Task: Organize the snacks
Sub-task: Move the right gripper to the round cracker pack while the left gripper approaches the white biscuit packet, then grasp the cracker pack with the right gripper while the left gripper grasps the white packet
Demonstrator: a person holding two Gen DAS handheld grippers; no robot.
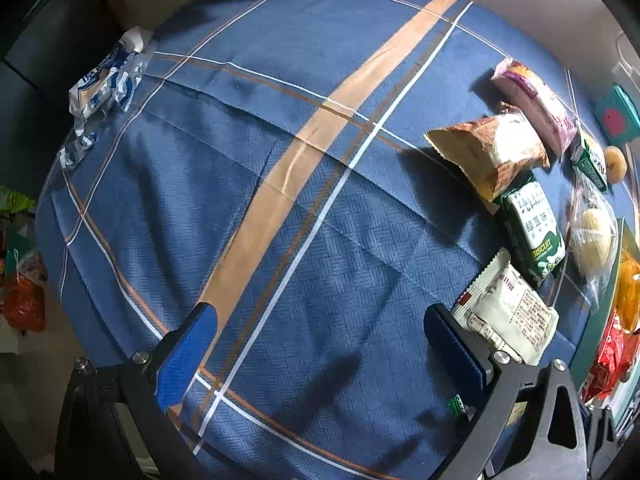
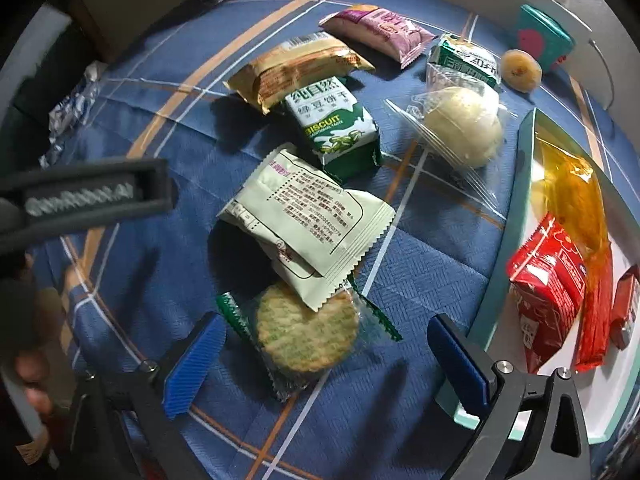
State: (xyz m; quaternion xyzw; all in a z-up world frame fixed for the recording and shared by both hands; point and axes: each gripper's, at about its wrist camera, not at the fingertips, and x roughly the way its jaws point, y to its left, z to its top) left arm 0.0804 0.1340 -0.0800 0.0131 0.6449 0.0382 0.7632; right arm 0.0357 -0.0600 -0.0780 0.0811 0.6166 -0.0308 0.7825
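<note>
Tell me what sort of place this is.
Probably a room in a home, with snacks laid out on a table. The signs: a blue plaid fabric tablecloth, loose packets such as the green-and-white biscuit packet, and a teal-rimmed white tray already holding red and orange packets.

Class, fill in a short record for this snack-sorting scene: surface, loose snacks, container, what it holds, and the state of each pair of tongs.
surface: blue plaid cloth
loose snacks: round cracker, pale green packet, green biscuit pack, wrapped bun, purple packet
container: teal-rimmed tray
tray contents: red packets, orange packet
left tongs: open, empty
right tongs: open, astride the cracker
</note>
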